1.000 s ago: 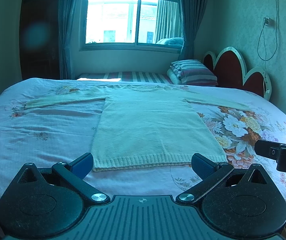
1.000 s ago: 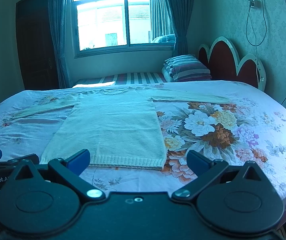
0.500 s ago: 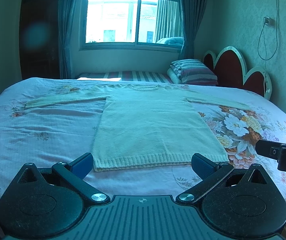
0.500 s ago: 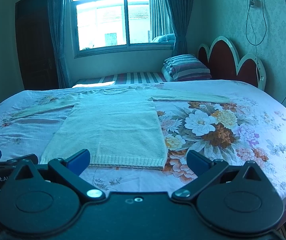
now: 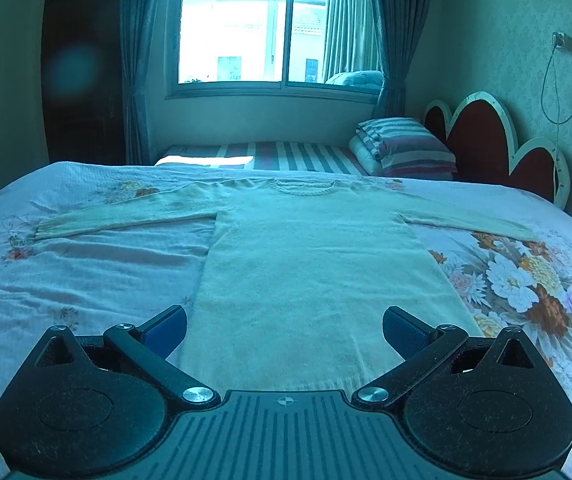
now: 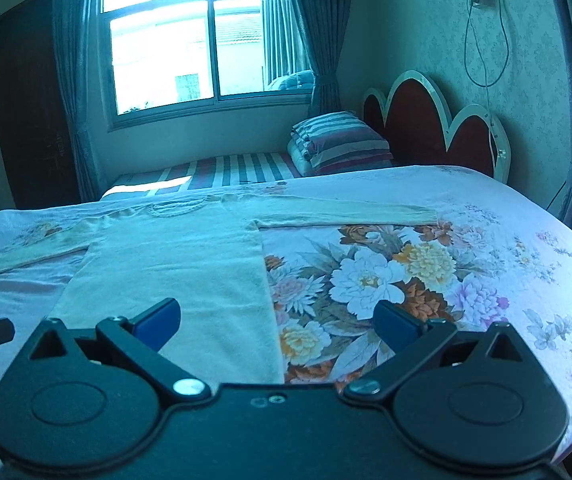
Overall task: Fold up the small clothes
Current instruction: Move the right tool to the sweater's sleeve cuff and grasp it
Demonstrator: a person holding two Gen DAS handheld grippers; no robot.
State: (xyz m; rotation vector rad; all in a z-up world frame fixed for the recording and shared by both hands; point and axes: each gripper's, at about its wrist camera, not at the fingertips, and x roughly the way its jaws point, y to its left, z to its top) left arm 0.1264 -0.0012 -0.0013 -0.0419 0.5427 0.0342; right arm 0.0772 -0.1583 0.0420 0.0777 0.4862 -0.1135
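Left wrist view showed one pale knit sweater (image 5: 305,268) spread flat, sleeves out, on the bed (image 5: 86,272); both grippers' jaws spread, empty

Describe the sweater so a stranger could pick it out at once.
Start at the big bed with the flowered cover, in front of the window. The sweater lies flat across its middle, both sleeves spread sideways and collar toward the window. It is the only plain, pale knit there; the striped pillow sits beyond the bed.

one sweater (image 5: 309,276), two tools (image 5: 284,330) (image 6: 276,320), one pillow (image 5: 403,148)
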